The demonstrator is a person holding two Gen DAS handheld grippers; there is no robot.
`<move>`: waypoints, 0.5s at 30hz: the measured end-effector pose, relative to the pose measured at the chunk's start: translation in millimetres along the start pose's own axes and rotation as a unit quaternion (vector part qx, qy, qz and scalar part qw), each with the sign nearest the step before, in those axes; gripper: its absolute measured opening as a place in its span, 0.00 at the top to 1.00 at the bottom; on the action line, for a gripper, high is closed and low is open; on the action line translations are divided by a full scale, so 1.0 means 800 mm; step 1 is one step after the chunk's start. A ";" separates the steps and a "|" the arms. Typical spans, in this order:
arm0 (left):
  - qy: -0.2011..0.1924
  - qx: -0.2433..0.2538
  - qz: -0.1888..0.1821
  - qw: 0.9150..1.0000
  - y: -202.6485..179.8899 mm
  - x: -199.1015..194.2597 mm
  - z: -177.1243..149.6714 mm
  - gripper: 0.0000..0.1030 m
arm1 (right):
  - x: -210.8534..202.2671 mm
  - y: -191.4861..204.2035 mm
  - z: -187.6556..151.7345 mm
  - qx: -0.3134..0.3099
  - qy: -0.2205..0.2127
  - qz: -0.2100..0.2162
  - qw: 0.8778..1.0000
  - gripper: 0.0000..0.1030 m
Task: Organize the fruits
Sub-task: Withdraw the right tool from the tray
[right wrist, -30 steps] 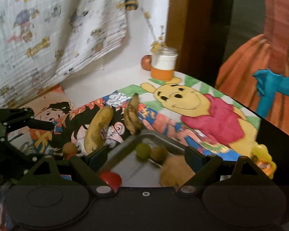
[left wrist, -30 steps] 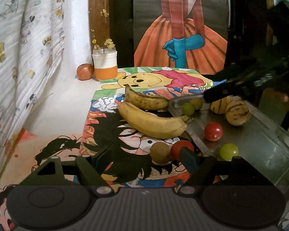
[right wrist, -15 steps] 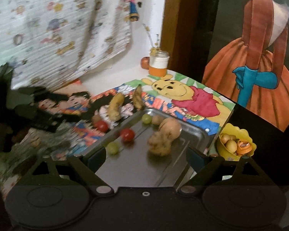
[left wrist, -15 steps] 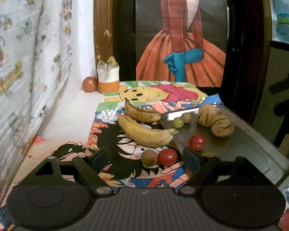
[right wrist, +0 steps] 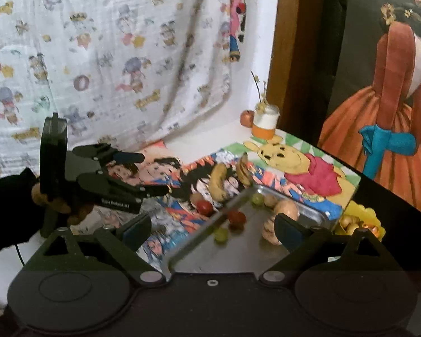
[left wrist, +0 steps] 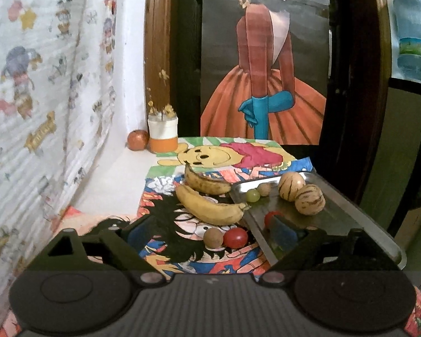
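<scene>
A metal tray (left wrist: 348, 210) lies at the right of the cartoon mat and holds two striped melons (left wrist: 308, 199), a green grape (left wrist: 252, 195), a small brown fruit (left wrist: 264, 188) and a red tomato (left wrist: 269, 216). Two bananas (left wrist: 210, 205) lie on the mat left of the tray, with a brown fruit (left wrist: 212, 237) and a red tomato (left wrist: 235, 237) in front of them. My left gripper (left wrist: 210, 233) is open and empty, held back above the mat. My right gripper (right wrist: 210, 230) is open and empty over the tray's (right wrist: 238, 255) near end. The left gripper (right wrist: 143, 172) also shows there.
A white and orange jar (left wrist: 163, 134) and an apple (left wrist: 137, 139) stand at the back corner. A yellow bowl (right wrist: 362, 223) with small fruits sits right of the tray. A patterned cloth (left wrist: 42, 112) hangs along the left wall. A dark painted panel stands behind the table.
Both grippers have pulled back and up from the table, so more of the tray and mat shows. The right gripper has left the left wrist view. The fruits have not moved.
</scene>
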State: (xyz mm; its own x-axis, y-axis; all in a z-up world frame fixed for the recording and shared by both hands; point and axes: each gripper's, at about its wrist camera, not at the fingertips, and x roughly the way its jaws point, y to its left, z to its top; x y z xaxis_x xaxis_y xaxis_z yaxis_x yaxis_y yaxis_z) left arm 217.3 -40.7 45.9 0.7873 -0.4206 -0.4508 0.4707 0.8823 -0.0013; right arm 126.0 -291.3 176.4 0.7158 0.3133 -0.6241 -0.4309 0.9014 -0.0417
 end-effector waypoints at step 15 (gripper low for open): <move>-0.069 -0.010 0.023 0.997 0.019 -0.074 0.043 0.00 | -0.015 0.041 0.107 0.005 -0.026 0.028 0.999 0.06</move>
State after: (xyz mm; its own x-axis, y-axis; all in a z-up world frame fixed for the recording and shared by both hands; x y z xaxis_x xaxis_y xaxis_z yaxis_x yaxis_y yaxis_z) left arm 191.7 -9.3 103.2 0.8554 -0.4038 -0.3244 0.4264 0.9045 -0.0015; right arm 150.3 -240.1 249.5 0.7185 0.3784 -0.5836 -0.4662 0.8847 -0.0003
